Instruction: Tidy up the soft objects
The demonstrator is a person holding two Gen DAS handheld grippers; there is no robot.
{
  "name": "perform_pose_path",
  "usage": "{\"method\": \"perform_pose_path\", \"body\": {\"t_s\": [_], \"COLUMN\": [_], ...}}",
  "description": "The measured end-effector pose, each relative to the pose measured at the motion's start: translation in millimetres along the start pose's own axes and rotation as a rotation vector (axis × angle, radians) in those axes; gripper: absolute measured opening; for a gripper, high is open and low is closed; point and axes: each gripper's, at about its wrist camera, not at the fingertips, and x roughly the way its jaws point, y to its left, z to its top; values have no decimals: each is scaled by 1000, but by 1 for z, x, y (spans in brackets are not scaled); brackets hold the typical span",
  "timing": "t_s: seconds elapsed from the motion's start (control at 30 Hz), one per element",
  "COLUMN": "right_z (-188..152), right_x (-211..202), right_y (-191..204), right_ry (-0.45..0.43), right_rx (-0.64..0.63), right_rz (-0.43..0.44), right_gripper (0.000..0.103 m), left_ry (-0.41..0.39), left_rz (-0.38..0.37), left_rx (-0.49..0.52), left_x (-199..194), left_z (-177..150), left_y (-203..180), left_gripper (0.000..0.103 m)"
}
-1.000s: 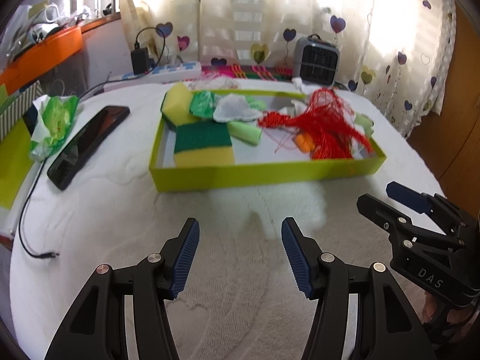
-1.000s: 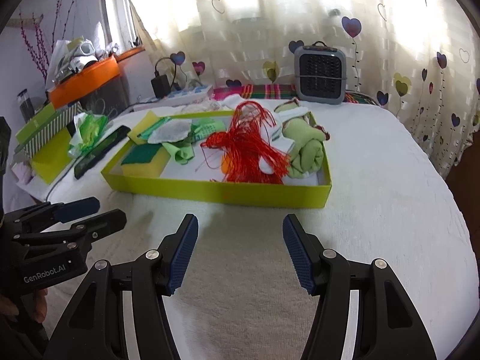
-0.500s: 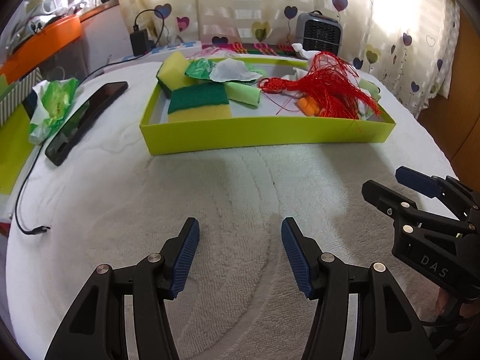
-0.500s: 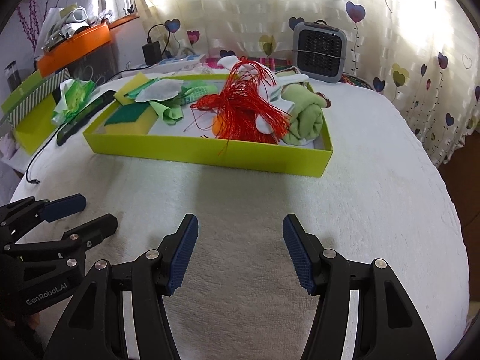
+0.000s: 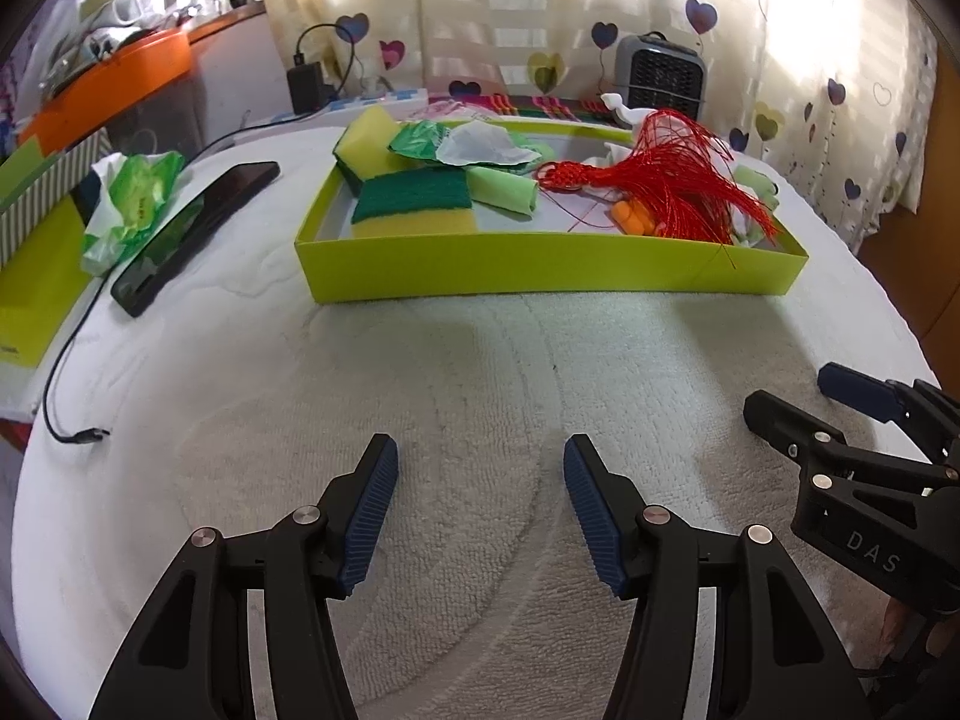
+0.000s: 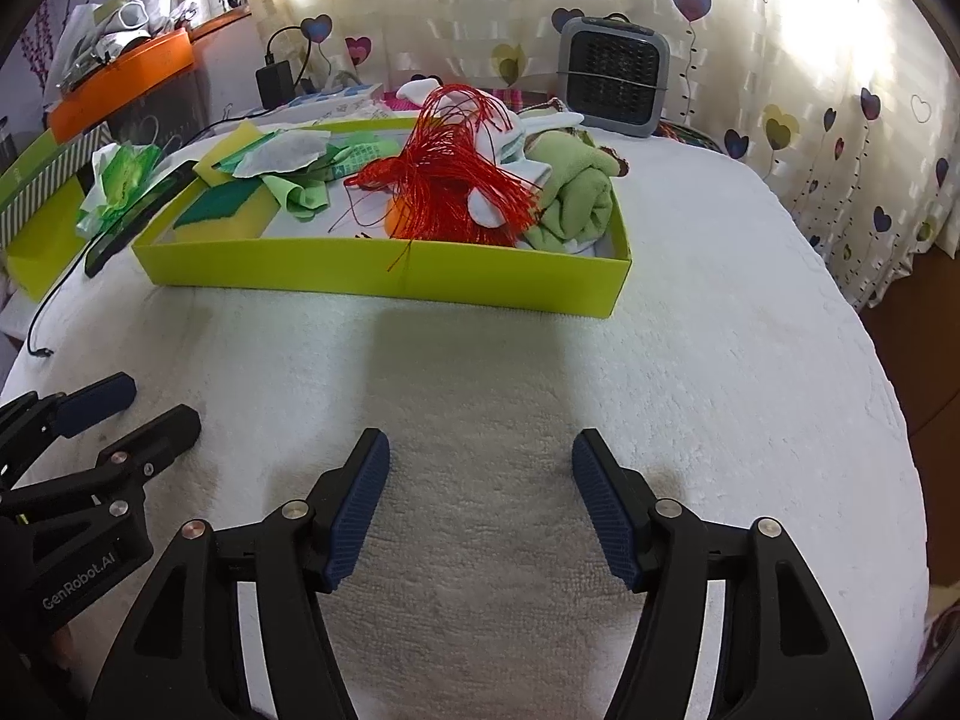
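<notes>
tongs wide and empty on left tongs (image 5: 480, 501), right tongs (image 6: 480, 498) opening, near lime tray (image 5: 540, 282).

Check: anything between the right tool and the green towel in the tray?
Only the tray's near wall. The right tool, empty with jaws opening, hangs over bare white cloth; the rolled green towel lies just behind that wall at the tray's right end.

Both fisheye views look forward and steeply down from low over the white towel (image 5: 480, 396), side by side. Both share the green tray (image 5: 540, 282) mid-frame, the curtain (image 6: 780, 60) behind, and each other's gripper at the lower edge.
</notes>
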Motion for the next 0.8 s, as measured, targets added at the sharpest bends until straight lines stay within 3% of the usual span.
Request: {"method": "perform_pose_path", "body": {"t_s": [0.8], "right_z": [0], "right_x": [2], "right_y": [-1], "right_ry": [3], "right_rx": [1], "right_rz": [7], "right_gripper": [71], "left_ry": [-4], "left_rz": [12], "left_rx": [-8], "left_x": [0], "left_z": [-1], "left_y": [-1], "left_gripper": [58]}}
